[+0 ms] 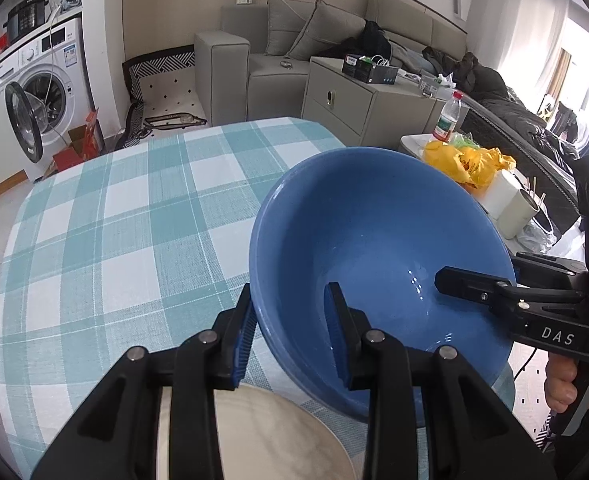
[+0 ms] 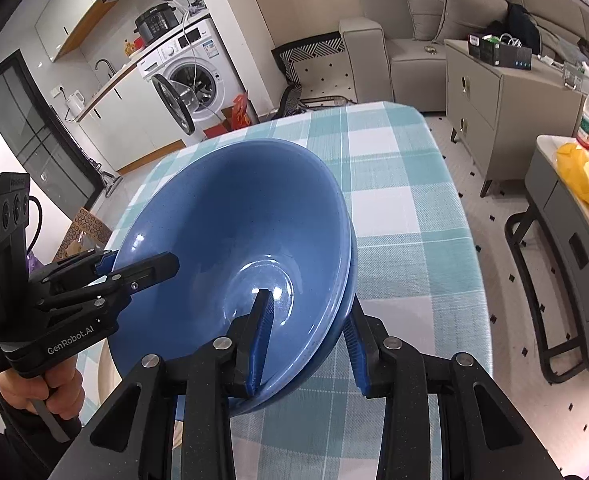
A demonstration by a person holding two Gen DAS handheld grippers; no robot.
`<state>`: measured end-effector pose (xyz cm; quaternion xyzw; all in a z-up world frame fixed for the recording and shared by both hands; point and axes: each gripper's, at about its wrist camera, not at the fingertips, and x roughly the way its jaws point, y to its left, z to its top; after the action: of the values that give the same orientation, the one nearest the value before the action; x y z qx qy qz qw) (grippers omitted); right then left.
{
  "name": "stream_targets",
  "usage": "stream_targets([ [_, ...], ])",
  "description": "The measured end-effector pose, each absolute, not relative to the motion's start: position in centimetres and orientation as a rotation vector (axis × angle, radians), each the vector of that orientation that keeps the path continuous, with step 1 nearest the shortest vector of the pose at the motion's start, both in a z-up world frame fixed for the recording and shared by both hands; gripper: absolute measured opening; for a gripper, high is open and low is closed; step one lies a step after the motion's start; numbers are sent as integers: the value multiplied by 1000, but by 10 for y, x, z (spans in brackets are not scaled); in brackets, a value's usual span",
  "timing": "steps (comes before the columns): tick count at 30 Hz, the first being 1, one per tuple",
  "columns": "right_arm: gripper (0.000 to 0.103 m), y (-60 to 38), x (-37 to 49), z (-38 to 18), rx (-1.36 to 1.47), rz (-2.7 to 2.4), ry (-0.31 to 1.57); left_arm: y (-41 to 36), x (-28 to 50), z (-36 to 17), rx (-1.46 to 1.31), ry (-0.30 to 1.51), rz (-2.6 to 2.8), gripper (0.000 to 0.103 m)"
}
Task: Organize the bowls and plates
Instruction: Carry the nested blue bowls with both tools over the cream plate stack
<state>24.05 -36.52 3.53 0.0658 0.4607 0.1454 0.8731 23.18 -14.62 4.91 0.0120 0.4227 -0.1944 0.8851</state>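
Two nested blue bowls (image 1: 378, 240) are held above the checked tablecloth (image 1: 114, 220); they also show in the right wrist view (image 2: 238, 216). My left gripper (image 1: 290, 332) straddles the bowls' left rim, one finger inside and one outside, shut on it. My right gripper (image 2: 306, 344) straddles the opposite rim the same way, shut on it. A white marbled plate (image 1: 270, 436) lies on the cloth under my left gripper. Each gripper shows in the other's view, the right one (image 1: 482, 284) and the left one (image 2: 134, 268).
A side table (image 1: 414, 144) to the right carries a yellow bag (image 1: 466, 160), a bottle (image 1: 450, 116) and a paper roll (image 1: 514, 204). A grey cabinet (image 1: 346, 96), a sofa and a washing machine (image 1: 38, 92) stand beyond the table.
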Motion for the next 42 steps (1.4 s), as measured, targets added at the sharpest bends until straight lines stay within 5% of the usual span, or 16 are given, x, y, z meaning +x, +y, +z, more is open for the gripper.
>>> stream_targets([
  [42,35,-294,146,110,15,396,857,-80,125,107,-17,715,-282,32],
])
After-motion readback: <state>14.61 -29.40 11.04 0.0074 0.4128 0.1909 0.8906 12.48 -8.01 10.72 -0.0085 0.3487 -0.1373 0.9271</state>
